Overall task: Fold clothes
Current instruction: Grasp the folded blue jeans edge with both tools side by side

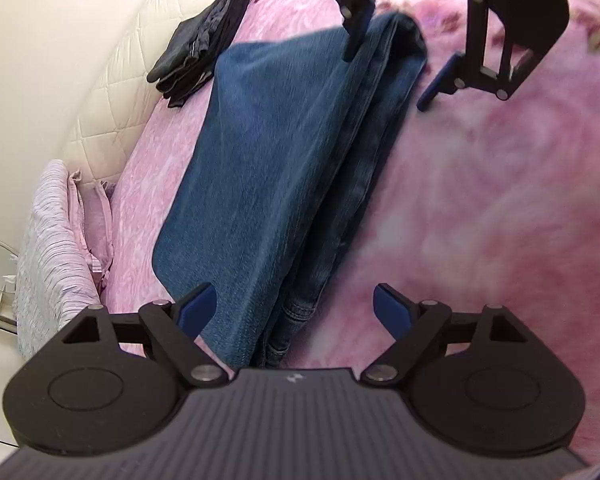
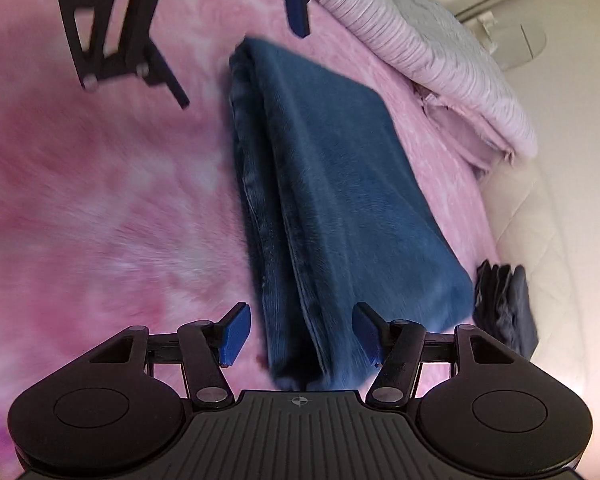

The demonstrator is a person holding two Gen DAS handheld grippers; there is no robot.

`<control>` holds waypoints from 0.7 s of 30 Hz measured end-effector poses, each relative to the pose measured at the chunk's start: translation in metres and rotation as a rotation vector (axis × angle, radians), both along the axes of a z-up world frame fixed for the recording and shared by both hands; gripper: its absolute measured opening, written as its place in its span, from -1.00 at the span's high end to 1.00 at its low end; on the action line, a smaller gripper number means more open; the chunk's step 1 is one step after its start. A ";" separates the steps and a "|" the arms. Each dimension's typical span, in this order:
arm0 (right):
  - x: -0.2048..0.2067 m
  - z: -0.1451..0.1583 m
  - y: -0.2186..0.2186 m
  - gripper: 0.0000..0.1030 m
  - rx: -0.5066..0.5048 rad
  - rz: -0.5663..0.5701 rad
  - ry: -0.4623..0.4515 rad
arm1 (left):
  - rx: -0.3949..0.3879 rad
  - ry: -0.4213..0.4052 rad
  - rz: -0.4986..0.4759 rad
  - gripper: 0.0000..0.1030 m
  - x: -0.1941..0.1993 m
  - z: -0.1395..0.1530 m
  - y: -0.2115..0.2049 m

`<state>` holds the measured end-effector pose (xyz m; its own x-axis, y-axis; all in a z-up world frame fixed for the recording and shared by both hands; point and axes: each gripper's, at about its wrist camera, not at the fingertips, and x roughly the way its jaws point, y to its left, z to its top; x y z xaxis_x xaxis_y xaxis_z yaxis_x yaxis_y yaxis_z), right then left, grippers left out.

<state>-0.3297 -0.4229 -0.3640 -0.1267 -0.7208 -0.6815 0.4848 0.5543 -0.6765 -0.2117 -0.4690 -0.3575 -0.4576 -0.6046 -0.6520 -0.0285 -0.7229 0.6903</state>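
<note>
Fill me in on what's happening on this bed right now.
A person is folding clothes with two handheld grippers. Blue jeans lie folded into a long stack on the pink blanket. The left gripper and right gripper sit open at opposite ends, holding nothing. A folded dark garment lies beside the jeans, near the headboard.

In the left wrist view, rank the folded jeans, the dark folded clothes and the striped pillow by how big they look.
Largest to smallest, as they look:
1. Folded jeans, clearly largest, filling the middle of the pink blanket.
2. Striped pillow.
3. Dark folded clothes.
The last two are unsure: the pillow is partly cut off by the tongs' body, and the clothes lie farther away.
</note>
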 end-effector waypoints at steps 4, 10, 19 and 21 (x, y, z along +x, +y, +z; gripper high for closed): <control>-0.024 -0.021 -0.002 -0.16 -0.044 0.089 0.005 | -0.035 -0.032 -0.041 -0.64 -0.002 -0.020 -0.007; -0.055 0.026 -0.015 0.51 0.007 0.123 -0.114 | -0.159 -0.075 -0.066 -0.66 -0.015 -0.032 -0.014; -0.064 0.049 -0.011 0.50 0.046 0.110 -0.120 | -0.151 -0.140 -0.027 0.09 -0.024 -0.037 -0.059; -0.058 0.035 0.001 0.09 0.030 0.096 -0.082 | -0.124 -0.139 -0.034 0.12 -0.022 -0.036 -0.061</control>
